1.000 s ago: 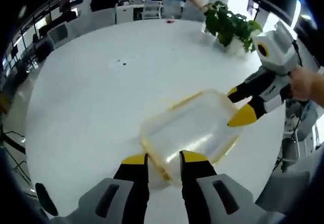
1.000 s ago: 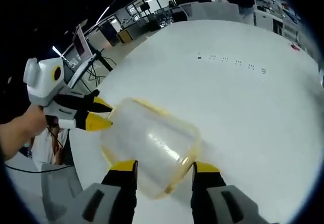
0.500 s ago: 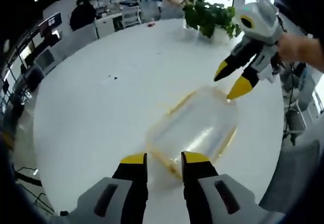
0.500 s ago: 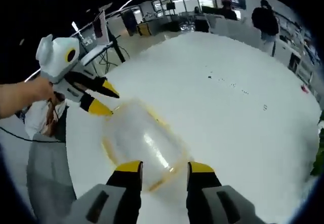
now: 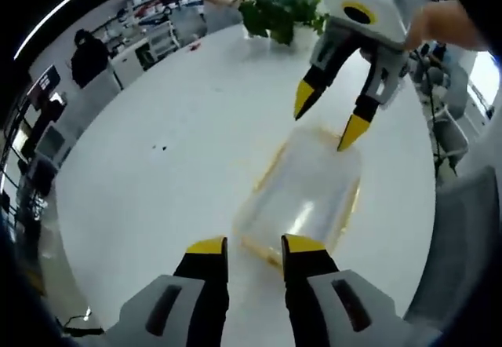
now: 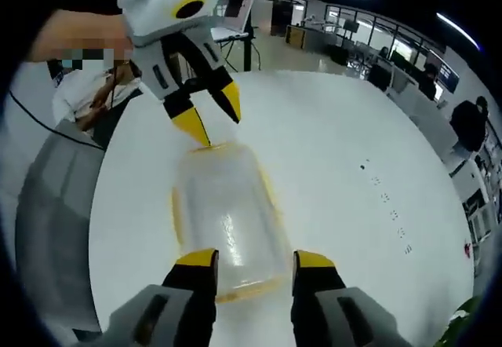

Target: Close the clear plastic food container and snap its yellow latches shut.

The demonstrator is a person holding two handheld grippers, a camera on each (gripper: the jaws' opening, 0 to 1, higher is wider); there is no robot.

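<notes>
On white table (image 5: 141, 174), unlabelled container (image 5: 306, 194) between open tongs (image 5: 245, 249).

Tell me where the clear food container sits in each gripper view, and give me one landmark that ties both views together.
Left gripper view: the clear food container lies right of centre on the white table, just beyond the left tongs, with the right tongs at its far end.
Right gripper view: it sits at lower centre, between the right tongs and the left tongs.
Shared landmark: the container's yellow rim.
</notes>
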